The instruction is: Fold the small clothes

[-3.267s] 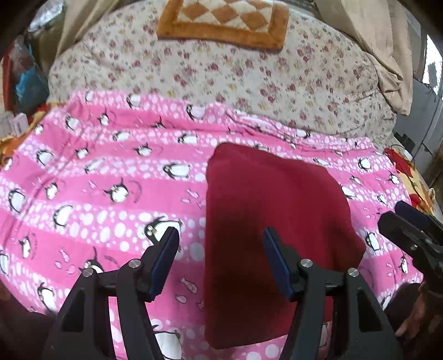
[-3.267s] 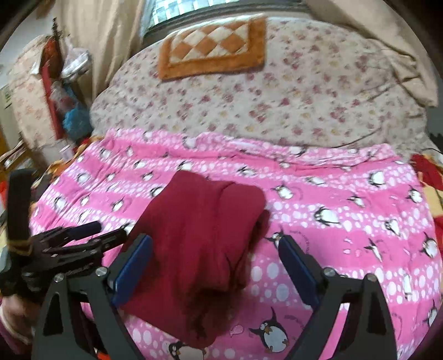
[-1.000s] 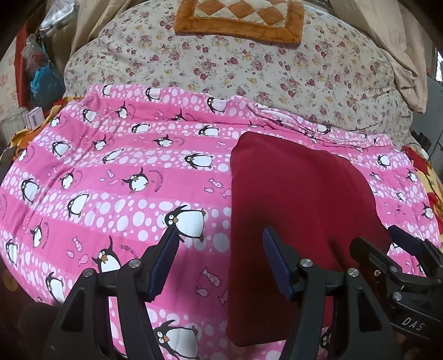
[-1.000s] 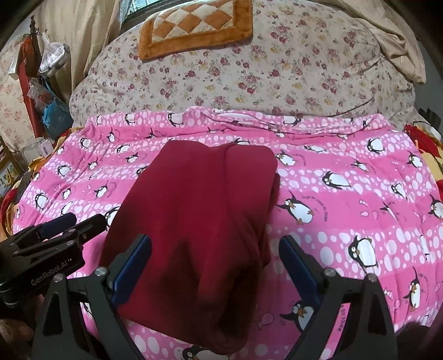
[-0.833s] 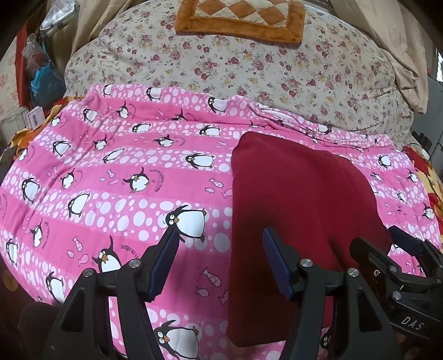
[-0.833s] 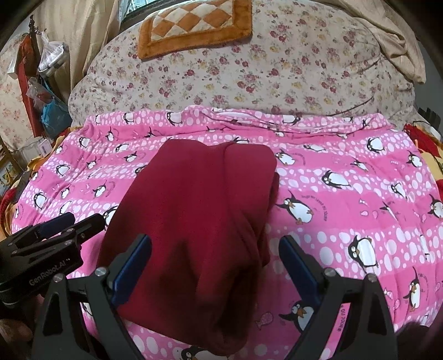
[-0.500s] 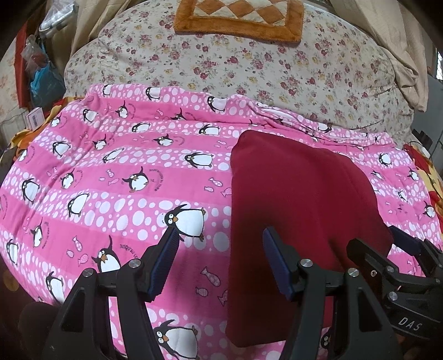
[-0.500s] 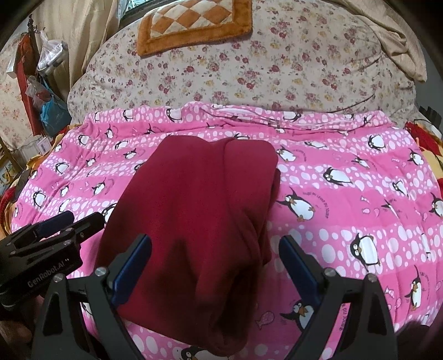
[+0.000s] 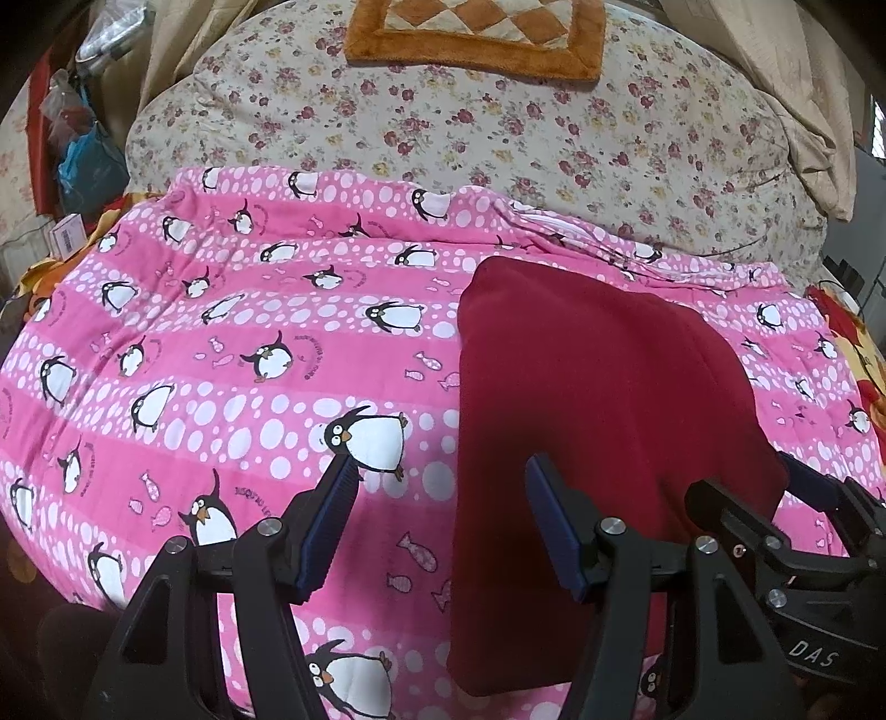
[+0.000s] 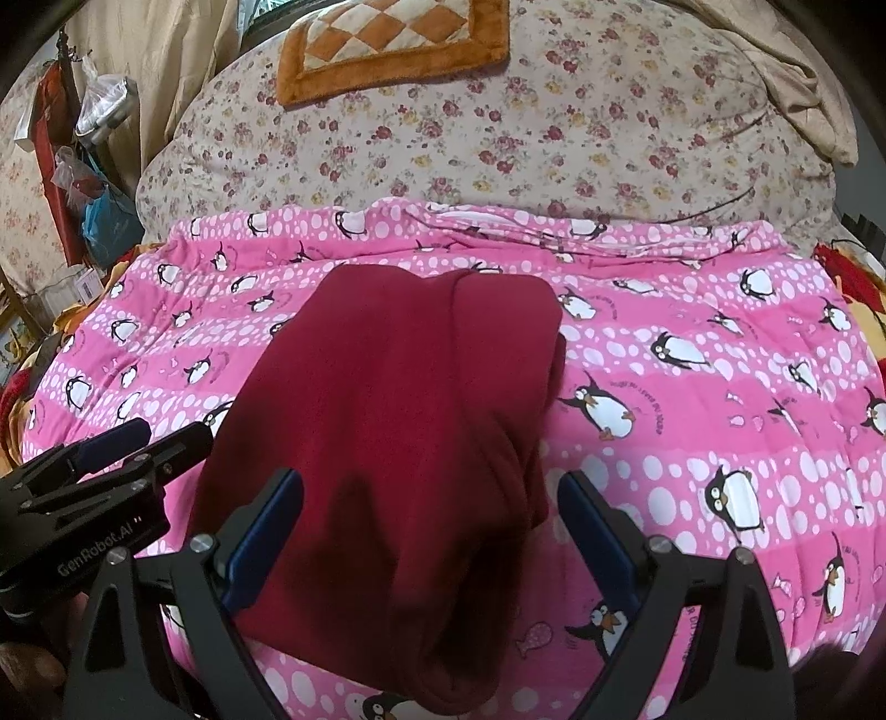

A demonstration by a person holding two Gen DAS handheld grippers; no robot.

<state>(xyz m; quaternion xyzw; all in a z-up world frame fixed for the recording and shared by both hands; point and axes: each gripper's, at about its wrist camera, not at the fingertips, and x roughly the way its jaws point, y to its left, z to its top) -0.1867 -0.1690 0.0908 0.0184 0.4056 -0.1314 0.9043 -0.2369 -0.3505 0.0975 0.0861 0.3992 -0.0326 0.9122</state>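
A dark red garment (image 9: 598,399) lies folded into a long slab on the pink penguin blanket (image 9: 221,360). In the right wrist view the same garment (image 10: 410,399) runs from mid-blanket toward me, a doubled fold along its right side. My left gripper (image 9: 437,476) is open; its right finger hangs over the garment's left edge and its left finger over bare blanket. My right gripper (image 10: 432,487) is open wide over the garment's near end, its pads clear of the cloth. Each view shows the other gripper: the right gripper (image 9: 747,482) and the left gripper (image 10: 169,435).
A floral quilt mound (image 9: 498,122) rises behind the blanket, with an orange checked mat (image 9: 476,33) on top. Beige cloth (image 9: 803,111) hangs at the back right. Bags and clutter (image 9: 88,166) stand at the left. Red-and-yellow fabric (image 9: 864,360) shows at the right edge.
Since about three seconds ago the right gripper has moved over the garment's near end, closer to the left gripper. Over the last second nothing has moved.
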